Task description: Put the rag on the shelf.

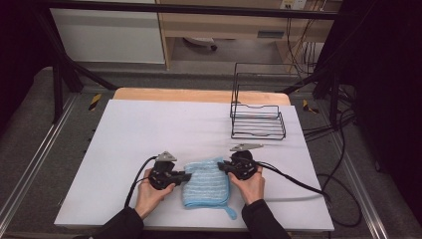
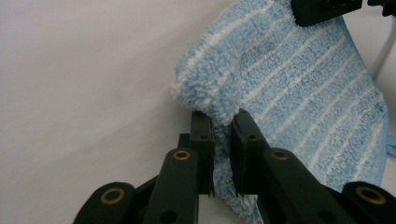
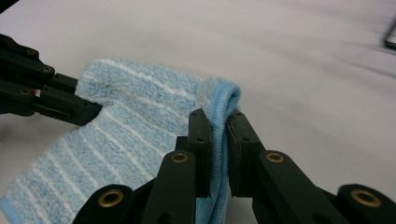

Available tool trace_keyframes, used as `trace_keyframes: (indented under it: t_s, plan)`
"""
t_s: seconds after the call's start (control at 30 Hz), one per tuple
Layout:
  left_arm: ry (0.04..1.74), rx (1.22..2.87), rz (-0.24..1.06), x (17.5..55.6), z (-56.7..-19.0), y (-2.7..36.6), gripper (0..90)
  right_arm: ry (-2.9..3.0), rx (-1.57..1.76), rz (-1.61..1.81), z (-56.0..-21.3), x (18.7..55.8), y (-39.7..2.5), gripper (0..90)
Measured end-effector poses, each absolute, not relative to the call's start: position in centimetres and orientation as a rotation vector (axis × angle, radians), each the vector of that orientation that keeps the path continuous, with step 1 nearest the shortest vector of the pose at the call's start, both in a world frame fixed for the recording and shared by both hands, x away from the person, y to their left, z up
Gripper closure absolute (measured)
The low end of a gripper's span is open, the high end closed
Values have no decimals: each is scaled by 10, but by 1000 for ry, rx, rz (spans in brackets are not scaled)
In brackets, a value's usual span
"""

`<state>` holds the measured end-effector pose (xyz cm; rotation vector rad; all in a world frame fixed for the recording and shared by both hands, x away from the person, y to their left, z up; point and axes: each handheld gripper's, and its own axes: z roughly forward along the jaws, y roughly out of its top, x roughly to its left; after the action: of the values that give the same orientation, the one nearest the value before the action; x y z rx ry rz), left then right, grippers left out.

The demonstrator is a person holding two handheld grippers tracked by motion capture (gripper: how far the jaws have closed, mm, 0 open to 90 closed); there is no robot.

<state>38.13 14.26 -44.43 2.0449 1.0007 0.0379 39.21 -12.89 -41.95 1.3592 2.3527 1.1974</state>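
Note:
A light blue towel with white stripes (image 1: 206, 183) lies folded on the white table top (image 1: 149, 134) near the front edge. My left gripper (image 1: 186, 177) is shut on the towel's left far corner, and its own view shows the fluffy towel (image 2: 299, 84) pinched between the jaws of the left gripper (image 2: 223, 123). My right gripper (image 1: 222, 166) is shut on the right far corner; its view shows the towel's (image 3: 135, 121) bound edge squeezed between the jaws of the right gripper (image 3: 219, 122). The left gripper (image 3: 70, 105) shows across the towel there.
A black wire rack (image 1: 258, 117) stands at the back right of the table. Black cables (image 1: 298, 181) trail from the grippers to the right and left. A wooden strip (image 1: 199, 94) borders the far edge. Open white surface lies at the left and middle.

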Motion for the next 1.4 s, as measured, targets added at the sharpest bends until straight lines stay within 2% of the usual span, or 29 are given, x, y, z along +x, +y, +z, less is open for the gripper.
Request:
trace_keyframes:
  t_s: [0.3,0.4,0.63,0.73,0.77,0.87,0.9,0.93,0.97,1.0,1.03,1.1,1.2,1.4]
  plan:
    - [995,2043,34,387,-449,116,786,2331,1392,1170,-430,390,-157,803]
    - [994,2058,65,387,-448,119,743,2341,1415,1218,-439,394,-159,754]
    - [987,2075,63,386,-446,125,758,2368,1397,1232,-445,391,-155,680]
    - [987,2070,76,385,-443,128,700,2353,1331,1284,-439,390,-160,564]
    - [989,2065,86,386,-441,130,700,2353,1331,1284,-439,390,-160,564]
    - [992,2034,118,387,-433,135,603,2331,1282,1321,-433,389,-166,446]
    - [995,2021,133,388,-430,137,523,2312,1254,1343,-431,388,-170,359]
    - [1000,2016,144,390,-428,138,473,2307,1241,1345,-430,388,-172,332]
    - [1009,2010,161,392,-426,138,473,2307,1241,1345,-430,388,-172,332]
    - [1016,2011,182,394,-424,138,397,2299,1231,1356,-431,387,-177,245]
    - [1029,2014,188,396,-423,138,372,2294,1237,1357,-431,387,-179,220]
    - [1048,2012,204,401,-422,137,356,2297,1227,1348,-432,387,-182,203]
    - [1079,2012,191,409,-423,132,344,2299,1229,1350,-434,385,-187,129]
    - [1098,2068,176,417,-429,119,456,2313,1232,1365,-435,381,-192,94]
